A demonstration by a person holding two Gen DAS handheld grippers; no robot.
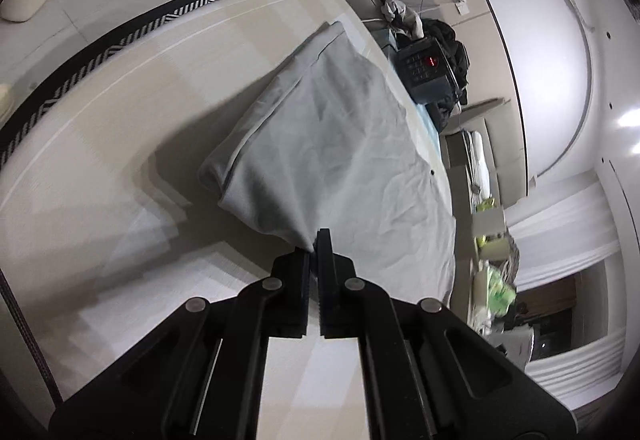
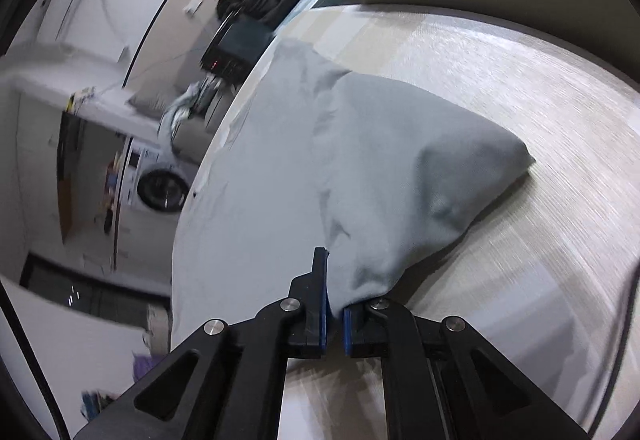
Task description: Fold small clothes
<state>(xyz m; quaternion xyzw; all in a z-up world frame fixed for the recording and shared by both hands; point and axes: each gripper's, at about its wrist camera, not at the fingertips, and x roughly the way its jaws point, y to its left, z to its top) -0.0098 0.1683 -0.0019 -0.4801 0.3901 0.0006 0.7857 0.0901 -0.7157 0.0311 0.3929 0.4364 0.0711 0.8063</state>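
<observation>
A light grey garment (image 1: 332, 144) lies partly lifted over the pale wood-grain table (image 1: 120, 112). My left gripper (image 1: 315, 246) is shut on one corner of it, and the cloth hangs taut from the jaws toward the table's far edge. In the right wrist view the same grey garment (image 2: 360, 168) drapes up from the table (image 2: 540, 120). My right gripper (image 2: 334, 280) is shut on another corner, with cloth bunched between the blue pads. A fold of the garment bulges to the right.
A dark device with a red display (image 1: 424, 68) and dark clothing (image 1: 448, 36) sit past the table's far edge. A black-and-white patterned band (image 1: 120, 40) runs along the table's left rim. A washing machine (image 2: 160, 188) stands beyond the table.
</observation>
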